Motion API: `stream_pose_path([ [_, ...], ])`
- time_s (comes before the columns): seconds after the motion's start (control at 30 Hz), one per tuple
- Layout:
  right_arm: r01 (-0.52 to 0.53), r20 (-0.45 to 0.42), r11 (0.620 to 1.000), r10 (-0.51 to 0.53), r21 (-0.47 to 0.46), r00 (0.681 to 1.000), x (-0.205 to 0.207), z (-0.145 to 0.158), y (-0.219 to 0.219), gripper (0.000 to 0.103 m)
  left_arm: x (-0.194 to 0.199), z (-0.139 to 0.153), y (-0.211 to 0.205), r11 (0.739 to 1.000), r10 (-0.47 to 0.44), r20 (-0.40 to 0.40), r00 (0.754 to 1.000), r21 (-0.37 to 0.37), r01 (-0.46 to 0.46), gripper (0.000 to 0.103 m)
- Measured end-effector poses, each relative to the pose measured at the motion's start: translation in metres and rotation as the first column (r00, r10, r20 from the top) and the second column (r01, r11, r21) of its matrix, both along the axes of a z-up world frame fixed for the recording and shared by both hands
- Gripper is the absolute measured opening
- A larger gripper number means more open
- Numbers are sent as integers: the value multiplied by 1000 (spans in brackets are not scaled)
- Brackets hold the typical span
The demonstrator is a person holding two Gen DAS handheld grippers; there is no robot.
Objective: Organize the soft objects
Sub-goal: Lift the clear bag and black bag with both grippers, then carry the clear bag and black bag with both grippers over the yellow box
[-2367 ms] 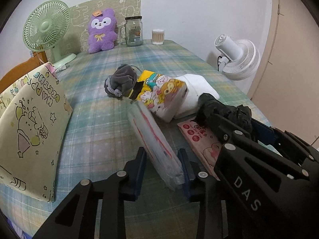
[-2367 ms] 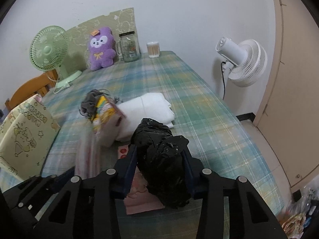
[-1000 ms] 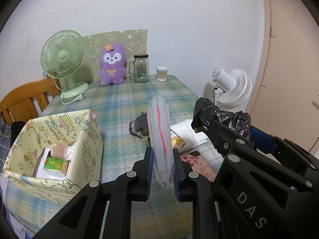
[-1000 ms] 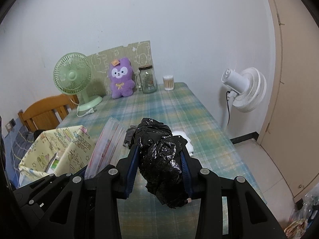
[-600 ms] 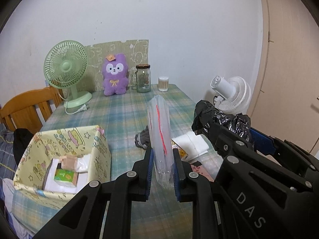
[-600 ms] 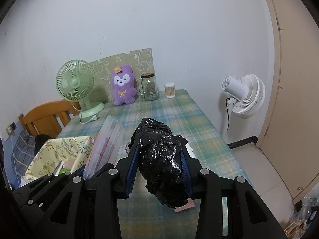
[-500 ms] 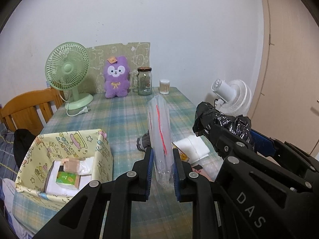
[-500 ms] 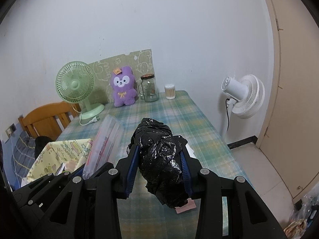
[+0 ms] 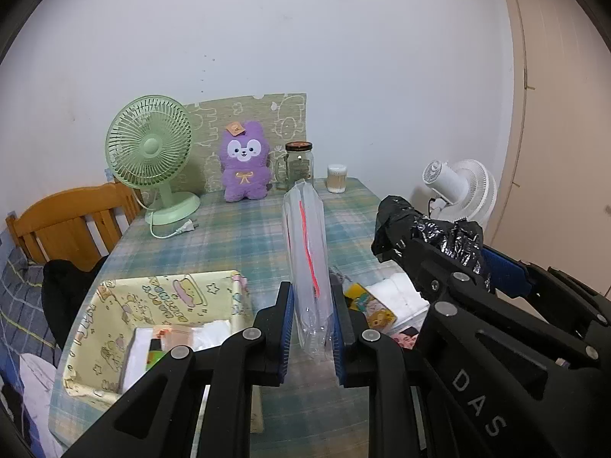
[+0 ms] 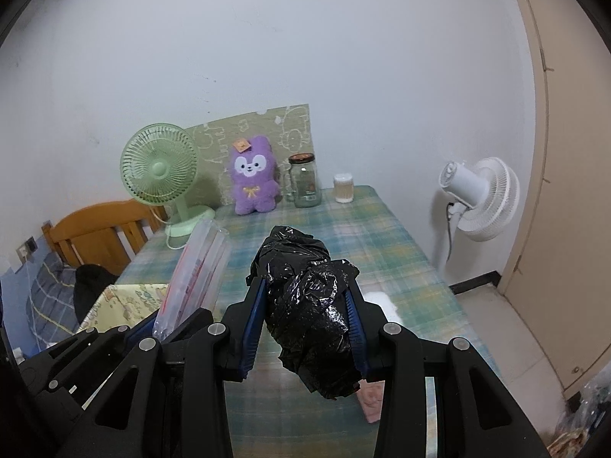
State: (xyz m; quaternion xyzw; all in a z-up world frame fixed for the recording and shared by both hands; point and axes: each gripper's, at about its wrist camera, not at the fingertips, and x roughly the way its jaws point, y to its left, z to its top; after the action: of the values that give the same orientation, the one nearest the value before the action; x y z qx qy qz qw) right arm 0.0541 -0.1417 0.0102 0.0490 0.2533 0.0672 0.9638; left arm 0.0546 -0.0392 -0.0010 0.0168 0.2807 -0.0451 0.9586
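My left gripper (image 9: 311, 328) is shut on a clear plastic bag pack with a red strip (image 9: 307, 252), held upright above the plaid table (image 9: 244, 236). My right gripper (image 10: 305, 328) is shut on a crumpled black plastic bag (image 10: 307, 305), also held in the air; it shows at the right of the left wrist view (image 9: 427, 233). The clear pack shows left of it in the right wrist view (image 10: 194, 278). A yellow patterned storage box (image 9: 152, 320) stands below and left of the left gripper, with small packs inside.
On the table below lie a white folded cloth (image 9: 397, 294), a cartoon-printed pack (image 9: 368, 305) and a pink card (image 10: 372, 400). At the back stand a green fan (image 9: 151, 156), a purple plush (image 9: 244, 168), a jar (image 9: 299, 164) and a swab cup (image 9: 337, 178). A white fan (image 9: 458, 187) stands at the right.
Both grippers have risen and pulled back from the table with the clear pack and the black bag still held. The box and the far wall now show more fully.
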Motion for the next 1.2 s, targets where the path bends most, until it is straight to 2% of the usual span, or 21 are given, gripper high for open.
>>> stream_pose_path([
  [0.37,-36,3,999,36,-17,999,6,4,30,43,-1,3,27,999,33,-3,999,1,-33,16],
  [1.2,-155,-53,988,154,-20,987,34,-19,111,43,17,-18,102,995,100,-60,993,0,-101,17],
])
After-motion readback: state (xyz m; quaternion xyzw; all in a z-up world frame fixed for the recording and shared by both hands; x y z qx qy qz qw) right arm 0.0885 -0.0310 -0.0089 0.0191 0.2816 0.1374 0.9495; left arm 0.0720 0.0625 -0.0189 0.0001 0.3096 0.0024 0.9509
